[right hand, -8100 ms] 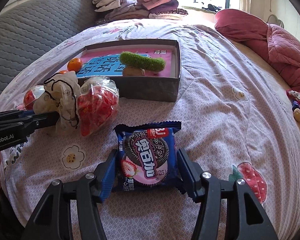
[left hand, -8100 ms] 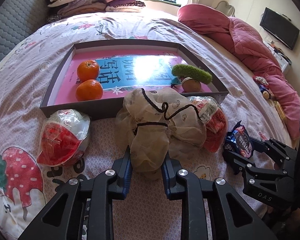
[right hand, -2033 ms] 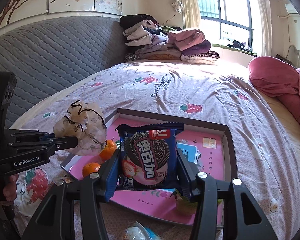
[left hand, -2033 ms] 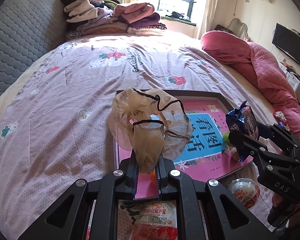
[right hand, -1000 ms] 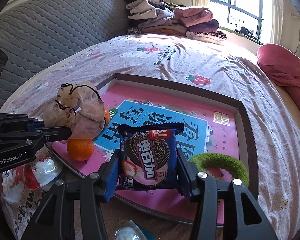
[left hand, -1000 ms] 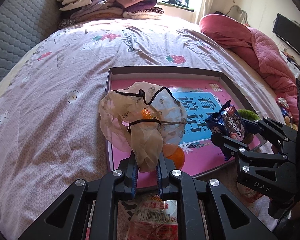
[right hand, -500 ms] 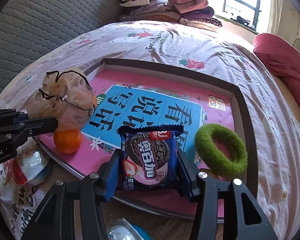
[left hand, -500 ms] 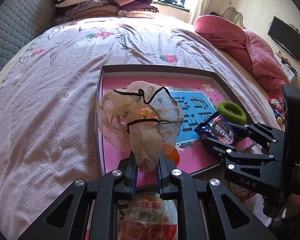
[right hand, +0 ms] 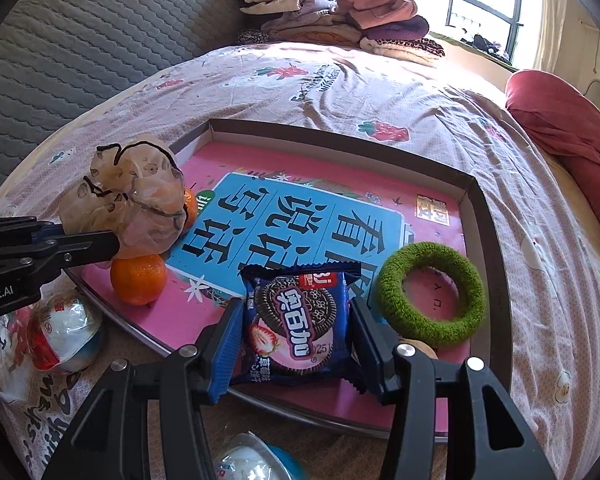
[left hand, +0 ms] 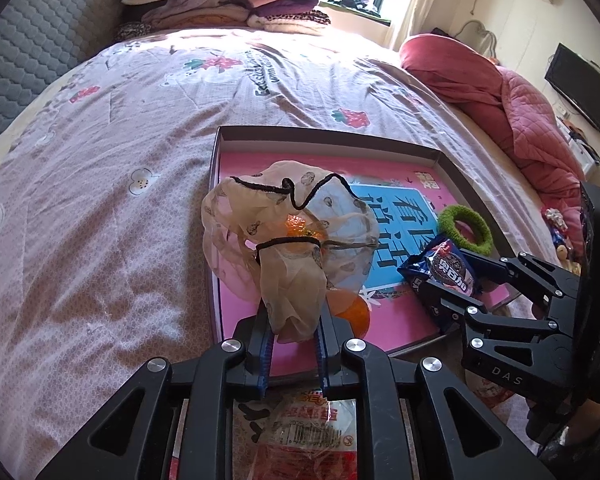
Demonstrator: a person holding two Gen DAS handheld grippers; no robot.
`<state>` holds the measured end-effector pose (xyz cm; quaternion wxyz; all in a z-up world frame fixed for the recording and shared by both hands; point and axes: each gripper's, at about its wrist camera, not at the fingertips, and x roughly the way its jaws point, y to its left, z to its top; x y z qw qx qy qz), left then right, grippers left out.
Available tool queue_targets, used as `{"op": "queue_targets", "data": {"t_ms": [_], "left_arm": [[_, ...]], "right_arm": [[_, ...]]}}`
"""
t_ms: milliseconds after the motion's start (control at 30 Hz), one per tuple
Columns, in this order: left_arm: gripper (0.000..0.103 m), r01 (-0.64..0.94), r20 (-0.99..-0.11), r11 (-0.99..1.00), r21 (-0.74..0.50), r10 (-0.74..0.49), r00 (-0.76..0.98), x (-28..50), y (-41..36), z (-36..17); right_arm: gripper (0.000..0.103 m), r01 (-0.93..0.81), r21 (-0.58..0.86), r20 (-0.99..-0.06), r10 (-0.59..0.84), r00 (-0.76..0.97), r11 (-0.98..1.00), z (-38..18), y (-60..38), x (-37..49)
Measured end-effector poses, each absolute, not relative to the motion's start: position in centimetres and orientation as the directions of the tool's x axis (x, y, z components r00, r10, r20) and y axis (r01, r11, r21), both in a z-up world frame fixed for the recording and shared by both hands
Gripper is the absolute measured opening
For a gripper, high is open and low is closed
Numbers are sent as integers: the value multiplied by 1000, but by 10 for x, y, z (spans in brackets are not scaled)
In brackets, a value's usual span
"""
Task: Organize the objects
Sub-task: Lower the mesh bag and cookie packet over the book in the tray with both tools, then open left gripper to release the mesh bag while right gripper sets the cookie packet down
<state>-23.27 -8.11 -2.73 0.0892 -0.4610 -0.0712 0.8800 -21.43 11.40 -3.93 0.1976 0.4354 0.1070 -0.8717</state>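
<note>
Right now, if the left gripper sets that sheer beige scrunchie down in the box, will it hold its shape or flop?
The scrunchie will probably flop: its thin fabric bunches loosely and sags beyond the left gripper. It looks very light, being see-through enough that the orange behind shows through. It seems unlikely to roll, unlike that orange in the box.

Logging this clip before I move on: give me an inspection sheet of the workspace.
Surface: bed with strawberry-print sheet.
Job's things: shallow box holding two oranges and a green ring; sheer scrunchie; cookie packet.
Clutter: wrapped snack balls on the sheet outside the box.
Grippers: left tongs shut on the scrunchie; right tongs shut on the packet, low over the box.
Cables: nothing seen.
Surroundings: folded clothes, red quilt, wall TV.
</note>
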Motion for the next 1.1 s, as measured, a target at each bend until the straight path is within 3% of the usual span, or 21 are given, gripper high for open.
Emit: {"op": "queue_targets", "data": {"t_ms": [367,900,1100], "left_arm": [[23,-83,-798,-978,-193,205,-567,-233,-83,-23],[44,-94,-791,-978,-185,205,-577,-227,-80,-15],[44,-108,-786,-980,-167,198,-585,-223,-74,-10]], "right_arm": [[53,438,4,-784,-275,-557,-899,-31,116,-213],[53,441,21,-765,-298,-570,-897,-23,117,-209],[53,442,25,-759,-305,-575,-897,-19,117,-207]]}}
